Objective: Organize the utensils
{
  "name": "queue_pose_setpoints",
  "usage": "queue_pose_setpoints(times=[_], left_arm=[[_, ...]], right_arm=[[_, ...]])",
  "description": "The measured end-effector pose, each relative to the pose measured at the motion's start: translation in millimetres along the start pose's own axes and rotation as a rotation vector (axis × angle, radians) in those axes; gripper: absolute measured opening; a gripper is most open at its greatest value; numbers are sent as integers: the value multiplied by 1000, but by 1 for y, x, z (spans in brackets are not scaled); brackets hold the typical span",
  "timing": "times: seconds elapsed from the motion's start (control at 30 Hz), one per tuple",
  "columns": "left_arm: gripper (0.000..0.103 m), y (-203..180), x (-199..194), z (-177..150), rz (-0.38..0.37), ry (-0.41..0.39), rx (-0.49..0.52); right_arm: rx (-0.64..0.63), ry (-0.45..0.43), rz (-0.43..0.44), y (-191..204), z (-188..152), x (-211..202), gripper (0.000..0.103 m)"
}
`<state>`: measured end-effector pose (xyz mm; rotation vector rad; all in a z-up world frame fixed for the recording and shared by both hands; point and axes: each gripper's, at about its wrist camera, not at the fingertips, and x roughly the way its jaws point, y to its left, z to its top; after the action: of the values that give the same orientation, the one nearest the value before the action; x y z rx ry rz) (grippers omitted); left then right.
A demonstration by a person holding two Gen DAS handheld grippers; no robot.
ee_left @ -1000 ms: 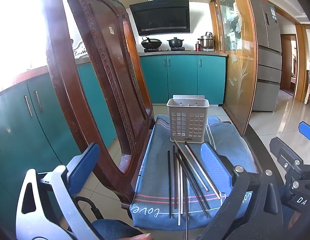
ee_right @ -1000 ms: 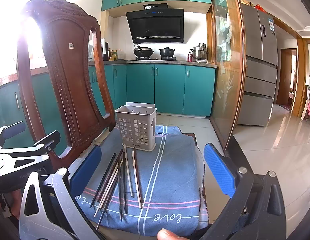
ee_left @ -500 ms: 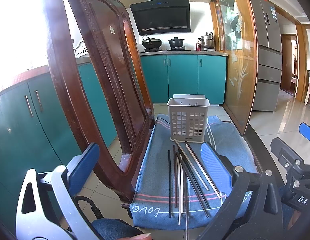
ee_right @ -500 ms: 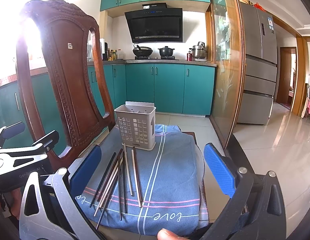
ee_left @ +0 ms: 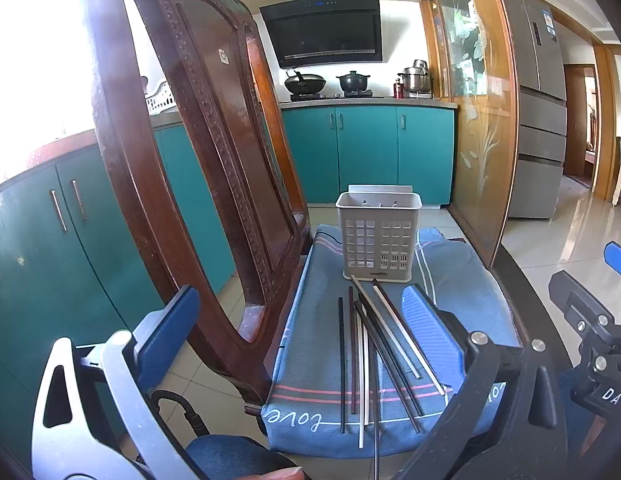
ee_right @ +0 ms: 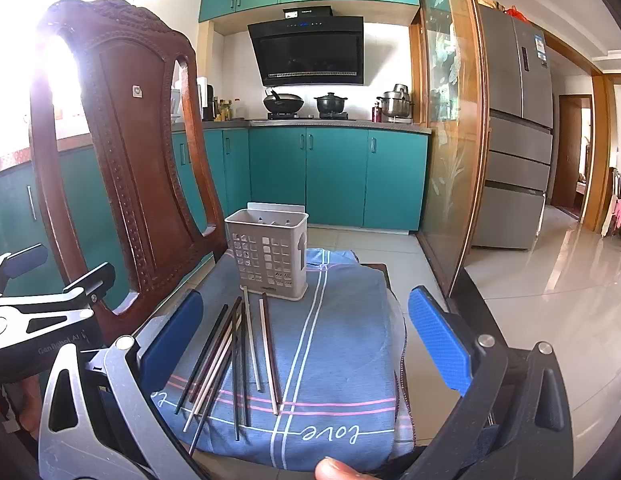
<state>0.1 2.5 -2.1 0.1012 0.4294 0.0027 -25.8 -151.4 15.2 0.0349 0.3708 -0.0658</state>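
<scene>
on your far left stands the wooden chair (ee_left: 198, 168), its carved back rising over the near edge of the blue cloth (ee_left: 310, 360); in the right wrist view the same chair (ee_right: 122, 152) fills the left side, with your left gripper's body showing low at that edge. your left gripper (ee_left: 298, 328) is spread wide, its blue pads far apart and nothing between them; one pad sits low left over the floor, the other overlaps the cloth's right half. it hangs short of the chopsticks, not touching them.

moving right, the chopsticks (ee_left: 374, 356) lie loose on the cloth in a rough fan, dark ones and pale ones mixed, some crossing each other. their far ends point toward the utensil holder (ee_left: 378, 236), and one or two of those ends come right up to its base. in the right wrist view the chopsticks (ee_right: 234, 360) lie on the left half of the cloth (ee_right: 338, 340), left of its white stripe, above the word "love".

the utensil holder (ee_right: 270, 252) stands upright at the far end of the cloth, a pale slotted box. what you can see of its inside shows no chopsticks.

further right, your right gripper (ee_right: 306, 340) is likewise spread wide, pads well apart and holding nothing; its left pad sits just beside the chopsticks' left edge, its right pad off the cloth's right side. a fingertip shows at the bottom edge. at the far right stand the glass partition (ee_right: 450, 140) and the refrigerator (ee_right: 518, 128).
</scene>
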Motion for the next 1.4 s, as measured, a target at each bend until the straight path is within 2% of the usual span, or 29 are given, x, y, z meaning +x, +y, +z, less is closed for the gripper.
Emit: queue_pose_setpoints(times=[0.33,0.4,0.43,0.5,0.6,0.67,0.73,0.77,0.8,0.83,0.9,0.97,1.07,1.1,1.17,1.2,1.3,1.4], left_arm=[[100,-7,5,-2,9,22,22],[100,-11,11,-5,-3,57,47],[100,-12,14,-7,-26,80,59],[100,-16,32,-17,-94,168,79],[100,-23,59,-33,-119,280,95],[95,-28,79,-42,-161,345,99],[69,-33,98,-49,-177,405,109],[61,-36,112,-52,-194,444,109],[44,-37,126,-53,-217,474,99],[31,-38,141,-53,-235,500,86],[22,-41,166,-51,-245,525,77],[18,-44,190,-46,-247,539,67],[18,-51,231,-32,-231,558,68],[18,-54,244,-27,-227,565,71],[18,-61,267,-22,-220,579,88],[18,-64,277,-19,-213,579,104],[18,-66,302,-17,-220,584,119],[18,-62,312,-28,-226,605,103]], right_arm=[[7,6,-5,-7,-2,2,100],[-26,68,-44,-10,-4,15,100],[-42,126,-58,-13,-6,26,100],[-45,226,-22,-23,-15,52,100],[-2,346,19,-37,-35,94,99],[23,424,82,-39,-48,125,88],[18,504,128,-32,-58,162,63],[4,525,143,-26,-60,179,59],[-13,548,174,-18,-60,202,51],[-18,567,208,-12,-60,219,49],[-9,621,282,2,-56,262,49],[-18,673,326,17,-53,297,48],[-88,724,334,38,-55,334,43],[-112,718,332,44,-56,339,41],[-163,725,320,49,-54,342,29],[-149,742,337,46,-53,342,16],[-119,772,358,27,-51,339,14],[-78,795,358,3,-50,333,13]])
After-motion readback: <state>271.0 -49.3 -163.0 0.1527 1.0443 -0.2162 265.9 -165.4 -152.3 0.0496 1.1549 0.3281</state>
